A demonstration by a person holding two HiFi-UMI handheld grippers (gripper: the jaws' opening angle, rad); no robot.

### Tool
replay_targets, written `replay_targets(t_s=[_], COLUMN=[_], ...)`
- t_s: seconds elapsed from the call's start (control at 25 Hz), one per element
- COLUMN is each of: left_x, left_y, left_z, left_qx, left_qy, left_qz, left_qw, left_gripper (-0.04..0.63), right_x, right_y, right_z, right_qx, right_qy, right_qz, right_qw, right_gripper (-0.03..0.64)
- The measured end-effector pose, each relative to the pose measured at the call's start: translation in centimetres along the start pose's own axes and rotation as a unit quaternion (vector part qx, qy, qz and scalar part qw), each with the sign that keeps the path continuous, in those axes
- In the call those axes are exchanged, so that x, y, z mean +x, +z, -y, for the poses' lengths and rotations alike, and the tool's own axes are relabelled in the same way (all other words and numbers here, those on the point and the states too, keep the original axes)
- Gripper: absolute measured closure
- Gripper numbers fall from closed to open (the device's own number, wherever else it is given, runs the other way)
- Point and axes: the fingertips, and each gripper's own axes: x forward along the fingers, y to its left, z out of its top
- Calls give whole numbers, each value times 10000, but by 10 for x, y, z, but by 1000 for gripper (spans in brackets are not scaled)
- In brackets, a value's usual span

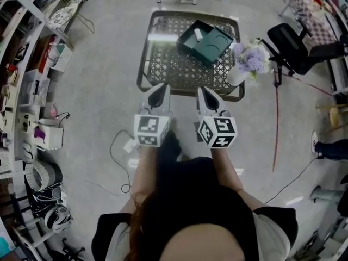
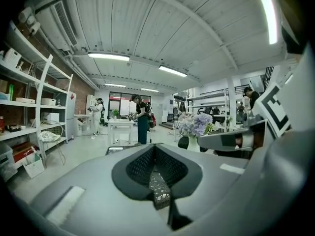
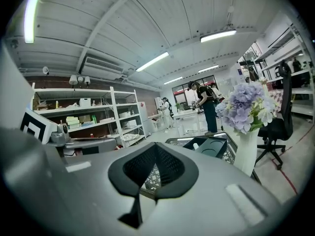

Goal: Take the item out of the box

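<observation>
A dark green open box (image 1: 205, 41) lies on the far right part of a lattice-topped table (image 1: 142, 64). Inside it sits a small white item (image 1: 198, 35). The right gripper view also shows the box (image 3: 216, 146) and the white item (image 3: 196, 145), ahead and slightly right of the jaws. My left gripper (image 1: 160, 88) and right gripper (image 1: 208, 94) hover side by side over the table's near edge, both short of the box. Both are shut and hold nothing. The left gripper (image 2: 154, 146) and right gripper (image 3: 155, 145) show closed tips over lattice.
A white vase of purple flowers (image 1: 247, 58) stands at the table's right edge, close to the box. A black office chair (image 1: 291, 45) is further right. Shelving (image 1: 22, 91) lines the left wall. Cables (image 1: 117, 156) lie on the floor. People stand far behind.
</observation>
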Motion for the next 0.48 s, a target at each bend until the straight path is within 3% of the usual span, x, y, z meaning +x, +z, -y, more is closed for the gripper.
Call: replay_targets(t_s=[0.48], left_x=[48], left_y=[17], left_z=[-50], left_qx=[-51], left_qy=[-92], left_qz=[1], left_qw=[9999], left_gripper=[588], right_x=[64], right_y=[24], right_z=[4], right_qx=[-16], right_qy=[-123], right_qz=[-34], right_qw=[9999], right_gripper=[615])
